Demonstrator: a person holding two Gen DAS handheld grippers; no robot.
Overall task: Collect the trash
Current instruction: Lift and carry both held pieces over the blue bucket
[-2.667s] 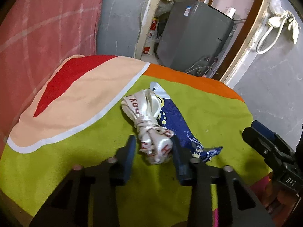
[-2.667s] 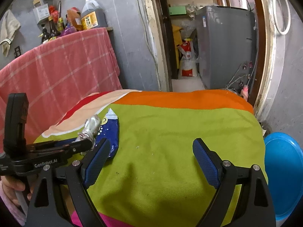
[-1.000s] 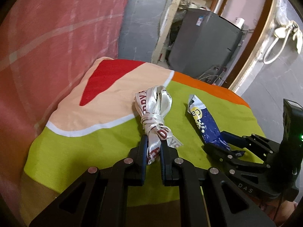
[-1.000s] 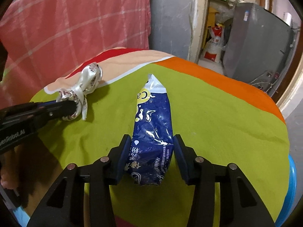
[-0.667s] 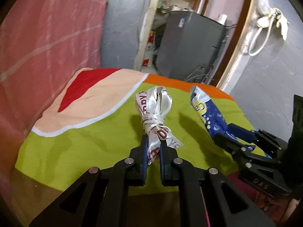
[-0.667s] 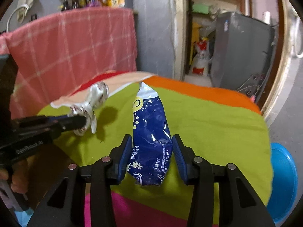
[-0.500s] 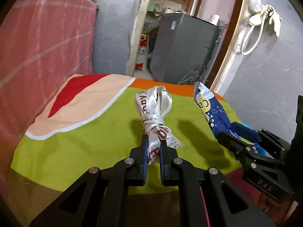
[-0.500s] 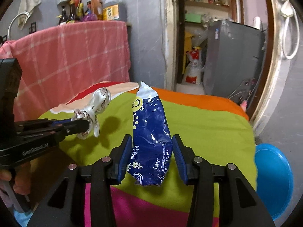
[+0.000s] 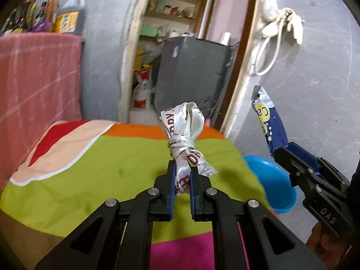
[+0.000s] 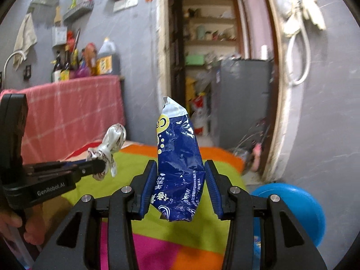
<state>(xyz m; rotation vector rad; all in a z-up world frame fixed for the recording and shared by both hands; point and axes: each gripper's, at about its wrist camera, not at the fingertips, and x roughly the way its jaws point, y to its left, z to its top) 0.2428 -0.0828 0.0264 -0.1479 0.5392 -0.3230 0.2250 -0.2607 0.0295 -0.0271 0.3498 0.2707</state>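
Observation:
My left gripper (image 9: pixel 182 177) is shut on a knotted white ribbon (image 9: pixel 184 132) with red letters, held up above the bright cloth-covered table (image 9: pixel 112 168). In the right wrist view that ribbon (image 10: pixel 110 144) hangs from the left gripper (image 10: pixel 99 166) at the left. My right gripper (image 10: pixel 181 180) is shut on a blue snack wrapper (image 10: pixel 177 157) that stands upright between the pads, lifted off the table (image 10: pixel 130 159). The left wrist view shows the same wrapper (image 9: pixel 268 123) in the right gripper (image 9: pixel 285 155) at the right edge.
A blue plastic basin (image 10: pixel 292 207) sits low beside the table's right side, also in the left wrist view as the basin (image 9: pixel 270 189). A pink checked cloth (image 10: pixel 74 117) covers a counter at the left. An open doorway with a grey appliance (image 10: pixel 243 94) lies behind.
Both grippers have risen off the table with their items and swung right; the blue basin has come into view. The ribbon and wrapper stay gripped.

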